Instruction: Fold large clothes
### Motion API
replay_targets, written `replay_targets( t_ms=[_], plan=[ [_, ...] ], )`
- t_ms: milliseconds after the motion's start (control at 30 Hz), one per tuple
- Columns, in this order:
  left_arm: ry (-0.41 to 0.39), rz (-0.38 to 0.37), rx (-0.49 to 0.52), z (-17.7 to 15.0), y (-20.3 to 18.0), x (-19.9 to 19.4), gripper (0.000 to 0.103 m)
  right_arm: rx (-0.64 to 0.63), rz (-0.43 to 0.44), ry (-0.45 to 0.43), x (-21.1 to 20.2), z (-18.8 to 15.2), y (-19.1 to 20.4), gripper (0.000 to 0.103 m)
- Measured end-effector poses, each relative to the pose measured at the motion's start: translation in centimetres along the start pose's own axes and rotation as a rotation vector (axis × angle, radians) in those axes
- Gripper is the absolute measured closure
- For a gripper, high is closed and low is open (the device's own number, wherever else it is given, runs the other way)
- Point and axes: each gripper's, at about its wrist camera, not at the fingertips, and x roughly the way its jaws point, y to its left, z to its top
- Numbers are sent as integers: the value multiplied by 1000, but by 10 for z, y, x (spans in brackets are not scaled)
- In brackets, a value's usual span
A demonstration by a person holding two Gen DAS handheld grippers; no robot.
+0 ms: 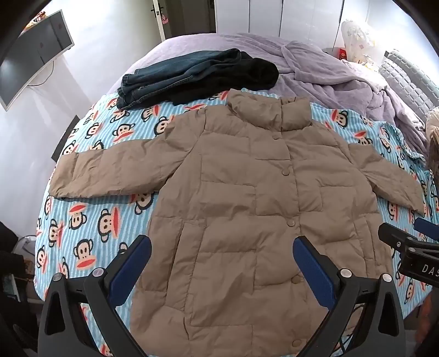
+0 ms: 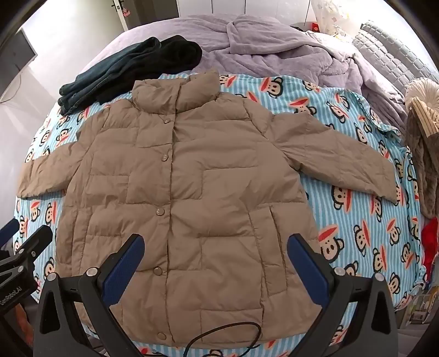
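tan puffer jacket [image 1: 247, 192] lies flat, front up, buttoned, sleeves spread on the monkey-print blanket [image 1: 90, 219]; my left gripper [image 1: 222, 258] and right gripper [image 2: 216, 255] hover released above its hem, holding nothing; best to pinch one sleeve cuff first, folding inward without dragging the body

A bed [image 1: 192, 46] is filling most of the room, with a crumpled lavender duvet [image 1: 329, 74] lying across its far half. White walls [image 1: 104, 41] are catching bright daylight. A monitor [image 1: 33, 52] is hanging at far left, a grey quilted headboard [image 1: 411, 77] is standing at right, and a door [image 1: 162, 16] is showing beyond.
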Motion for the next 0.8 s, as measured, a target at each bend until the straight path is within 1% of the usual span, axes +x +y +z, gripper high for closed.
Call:
replay_targets(
  t_ms=[400,800],
  plan=[
    [2,0,-24,-1,4,0,0,-1,0,-4,0,0,-1,0],
    [30,17,-32,-4,7,3,0,1,2,-1,4,-6,-3,0]
  ],
)
